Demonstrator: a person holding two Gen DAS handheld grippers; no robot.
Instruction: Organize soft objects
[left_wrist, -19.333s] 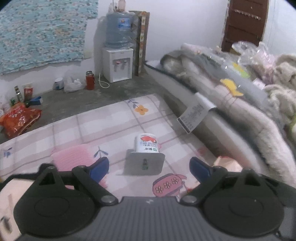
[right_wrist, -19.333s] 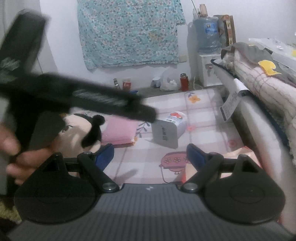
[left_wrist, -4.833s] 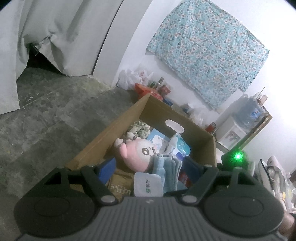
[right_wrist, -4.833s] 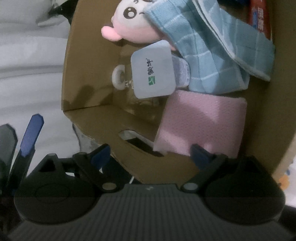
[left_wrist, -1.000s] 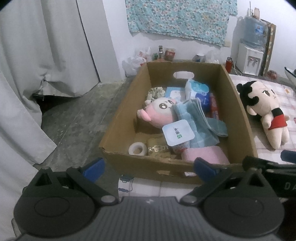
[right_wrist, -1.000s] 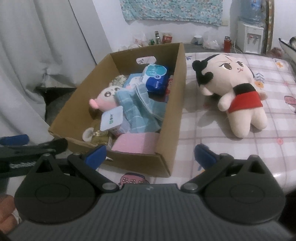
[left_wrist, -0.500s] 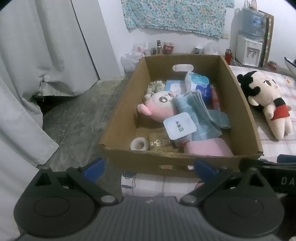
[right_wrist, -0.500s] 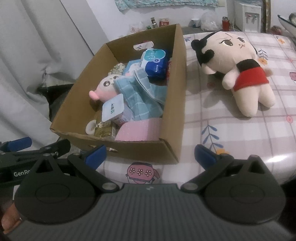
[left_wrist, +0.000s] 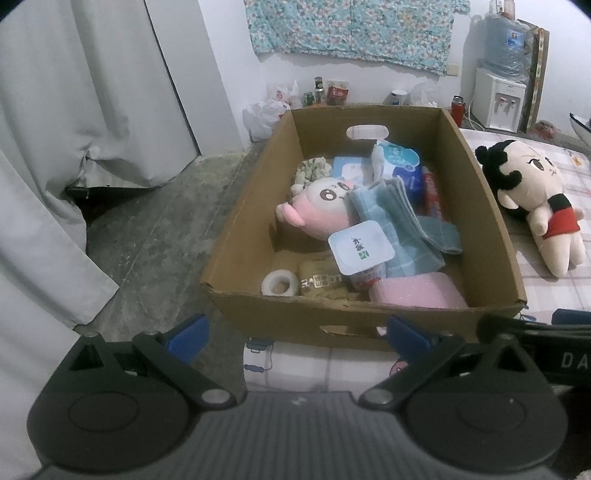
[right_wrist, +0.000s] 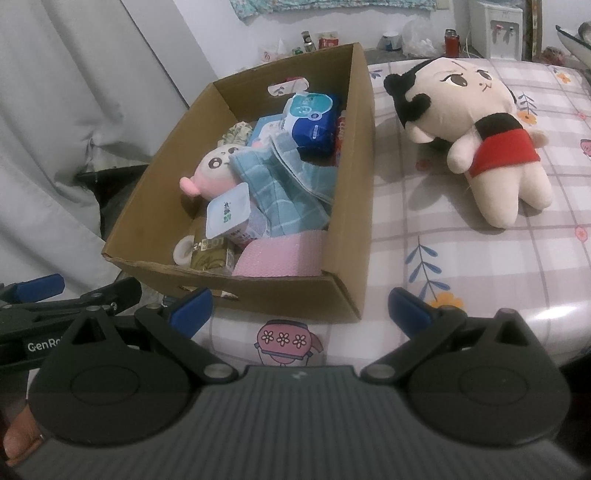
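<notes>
A cardboard box (left_wrist: 491, 221) (right_wrist: 351, 229) stands at the left edge of the checked mat. It holds a pink plush (left_wrist: 321, 206) (right_wrist: 214, 162), a blue towel (left_wrist: 402, 218) (right_wrist: 288, 184), a pink cloth (left_wrist: 413, 291) (right_wrist: 280, 254), a white-lidded cup (left_wrist: 360, 251) (right_wrist: 227, 208) and tissue packs (right_wrist: 312, 118). A big-headed doll in red (left_wrist: 535, 195) (right_wrist: 476, 129) lies on the mat right of the box. My left gripper (left_wrist: 295, 328) and right gripper (right_wrist: 299, 306) are both open and empty, in front of the box's near wall.
Grey curtains (left_wrist: 74, 129) hang on the left above a bare concrete floor (left_wrist: 159, 236). A water dispenser (left_wrist: 498, 96), bottles and bags stand along the far wall. The checked mat (right_wrist: 461, 251) stretches right of the box.
Both grippers have drawn slightly closer to the box's near wall. The right view has tilted down a little. Nothing was picked up or released.
</notes>
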